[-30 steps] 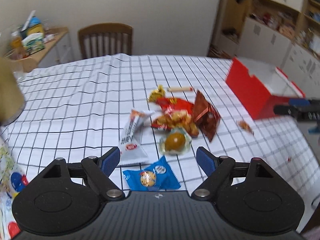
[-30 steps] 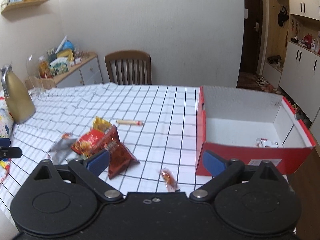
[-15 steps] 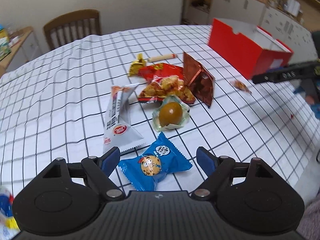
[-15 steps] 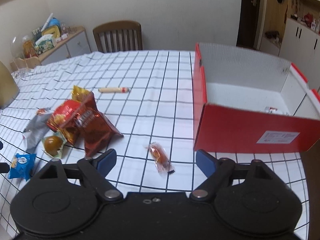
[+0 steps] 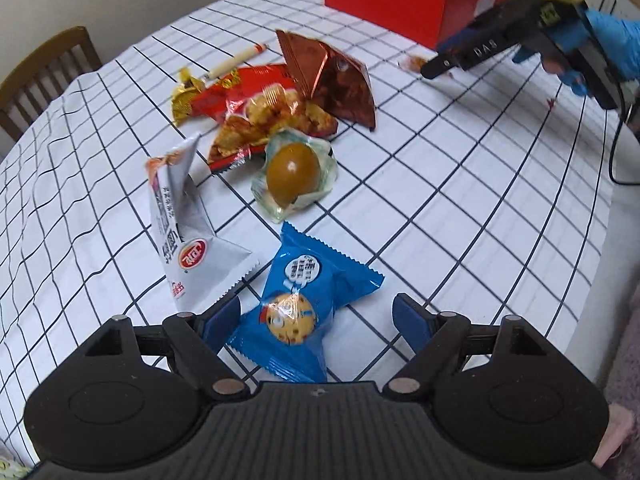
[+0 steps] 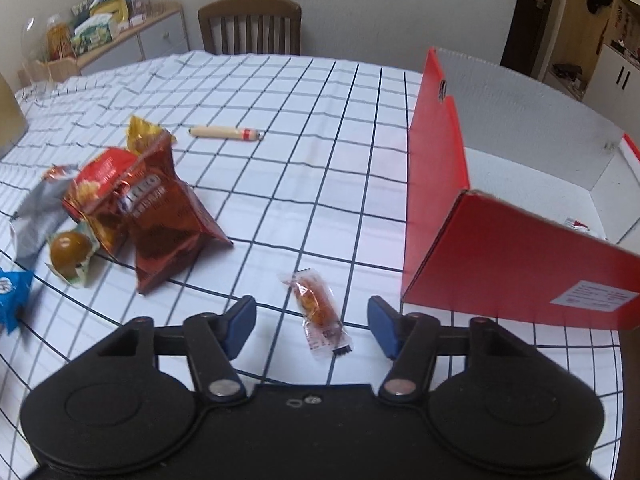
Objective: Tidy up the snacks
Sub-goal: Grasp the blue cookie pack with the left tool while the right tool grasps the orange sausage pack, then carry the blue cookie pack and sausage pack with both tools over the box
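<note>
Left tool: jaws spread wide, holding nothing. The blue foil cookie packet lies flat between its fingertips, near the front edge of the surface, which is covered in a white cloth with a black grid. The left fingertip sits just beside the packet; contact cannot be confirmed.

Just beyond the packet, to its left, stands a crumpled white and silver sachet. Behind it lies a brown egg in a clear wrapper, touching a red crisp bag. A copper-brown foil bag leans against the crisp bag, with a gold foil wrapper at its far left end. A thin beige sausage stick lies apart, further back.

Right tool: jaws spread wide, holding nothing. A small orange snack in a clear wrapper lies on the surface between its fingertips, touching neither.

The open red cardboard box stands just right of this snack, near the right edge of the surface. A wooden chair stands at the far edge.
</note>
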